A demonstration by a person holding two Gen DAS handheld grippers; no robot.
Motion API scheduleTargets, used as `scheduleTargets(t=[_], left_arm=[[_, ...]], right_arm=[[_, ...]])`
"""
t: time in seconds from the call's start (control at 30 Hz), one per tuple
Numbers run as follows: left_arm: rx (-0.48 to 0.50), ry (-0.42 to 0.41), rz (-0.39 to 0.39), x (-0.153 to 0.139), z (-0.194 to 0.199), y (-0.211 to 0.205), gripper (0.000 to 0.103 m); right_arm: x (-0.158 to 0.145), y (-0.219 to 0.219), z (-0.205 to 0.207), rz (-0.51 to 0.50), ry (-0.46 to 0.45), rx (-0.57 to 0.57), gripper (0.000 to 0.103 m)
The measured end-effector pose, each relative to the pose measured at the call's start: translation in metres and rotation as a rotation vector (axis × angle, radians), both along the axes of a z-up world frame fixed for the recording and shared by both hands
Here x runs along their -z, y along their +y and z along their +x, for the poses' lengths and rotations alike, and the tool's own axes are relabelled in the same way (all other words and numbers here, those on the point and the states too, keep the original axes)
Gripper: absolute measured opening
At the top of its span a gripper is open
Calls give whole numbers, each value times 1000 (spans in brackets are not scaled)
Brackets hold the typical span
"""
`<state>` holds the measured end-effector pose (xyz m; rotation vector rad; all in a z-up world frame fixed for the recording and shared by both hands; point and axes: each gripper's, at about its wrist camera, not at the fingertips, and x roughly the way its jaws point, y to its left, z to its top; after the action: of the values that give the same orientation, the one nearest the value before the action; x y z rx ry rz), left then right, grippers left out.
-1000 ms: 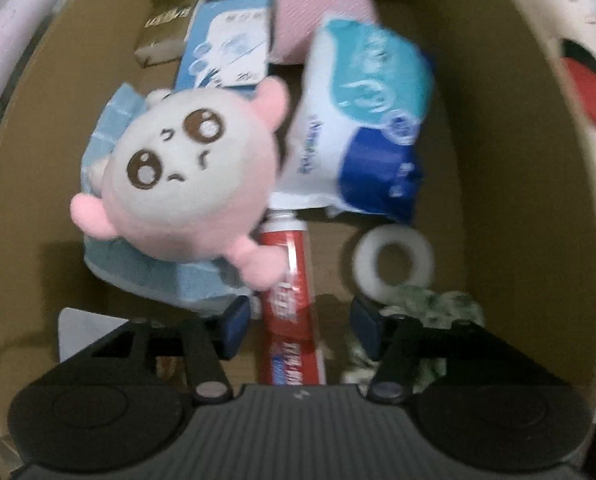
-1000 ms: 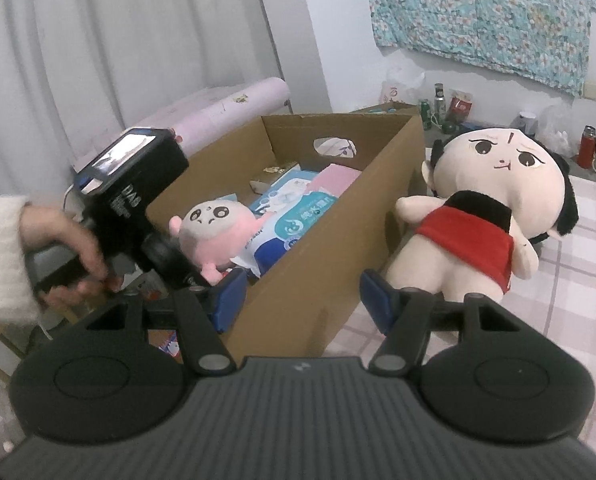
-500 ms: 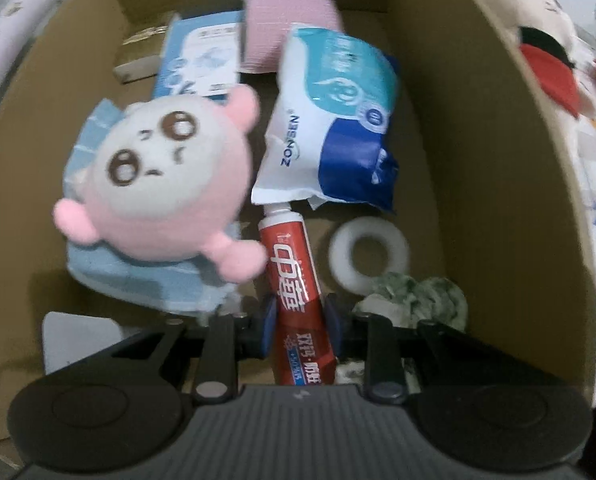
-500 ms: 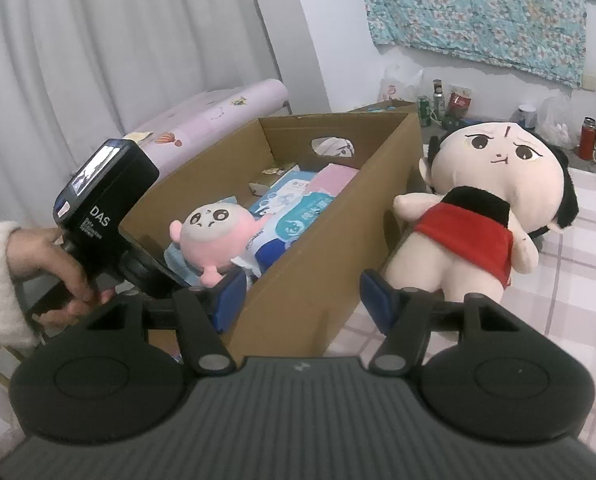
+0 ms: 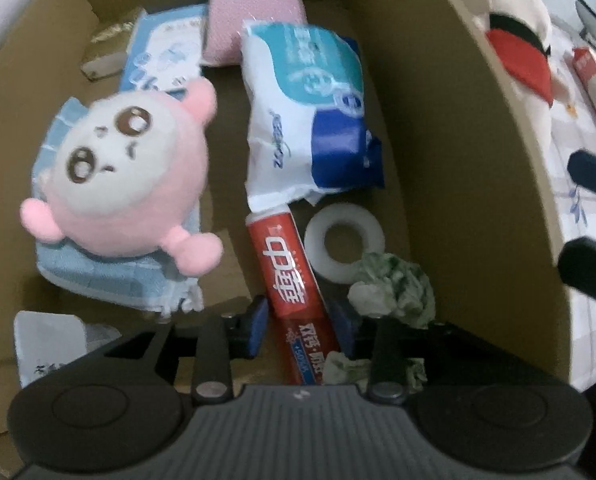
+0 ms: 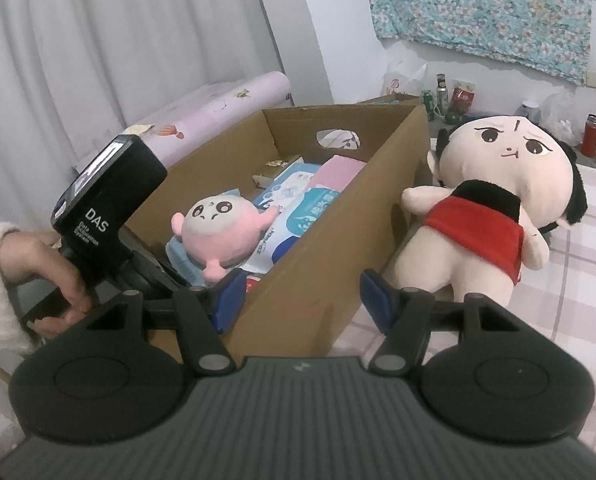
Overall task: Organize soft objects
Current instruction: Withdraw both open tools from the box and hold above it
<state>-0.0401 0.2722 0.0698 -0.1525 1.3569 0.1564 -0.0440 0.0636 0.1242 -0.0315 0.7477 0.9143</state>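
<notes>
Left wrist view: cardboard box, open-topped, seen from above. Left tool inside the box at its near end, fingers closed on the lower part of a red toothpaste tube, blue pads pressing it from both sides. Contents, near to far: crumpled green-and-white cloth just right of the tube; white foam ring touching the cloth; pink round plush, face up, lying on a folded light-blue towel at the left; white-teal-blue wipes pack in the middle, its near edge over the tube's top; pale blue tissue pack, pink sponge block and a small olive carton at the far end. White card on the box floor at the near left corner.

Right wrist view: right tool outside the box, fingers wide apart, holding nothing, hanging over the box's near corner. Large cream plush doll with black hair and red bib sitting on a checked bed cover, leaning against the box's right outer wall. Person's left hand gripping the black handle of the left tool. Grey curtain and a lilac roll behind the box.
</notes>
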Motion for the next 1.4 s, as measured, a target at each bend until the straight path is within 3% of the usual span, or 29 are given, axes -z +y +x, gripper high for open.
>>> scheduleTargets(t=[0.13,0.2,0.3,0.47,0.63,0.83,1.4], left_arm=[[31,-93,165,-26,-10,-1,57],[47,-175,279,-46,-29,-11,68],[4,-316,384,-71,-61,-22,86],[-156,-495,378,-96,-105,-24,88],[-265,-599,388,-110,-131,-24,93],[-273,-659,379,-116,-149,-41,97],[-204,-651,509,-113,-161,-81,103]], right_arm=[[-1,1,-3,-5,-12,-2,63],[-2,0,-4,2,-17,-5,63],[-6,1,-7,14,-34,-18,63],[-17,3,-11,36,-64,-6,63],[-26,5,-18,79,-77,8,63],[-19,12,-28,51,-92,15,63],[-12,-2,-40,47,-110,78,63]])
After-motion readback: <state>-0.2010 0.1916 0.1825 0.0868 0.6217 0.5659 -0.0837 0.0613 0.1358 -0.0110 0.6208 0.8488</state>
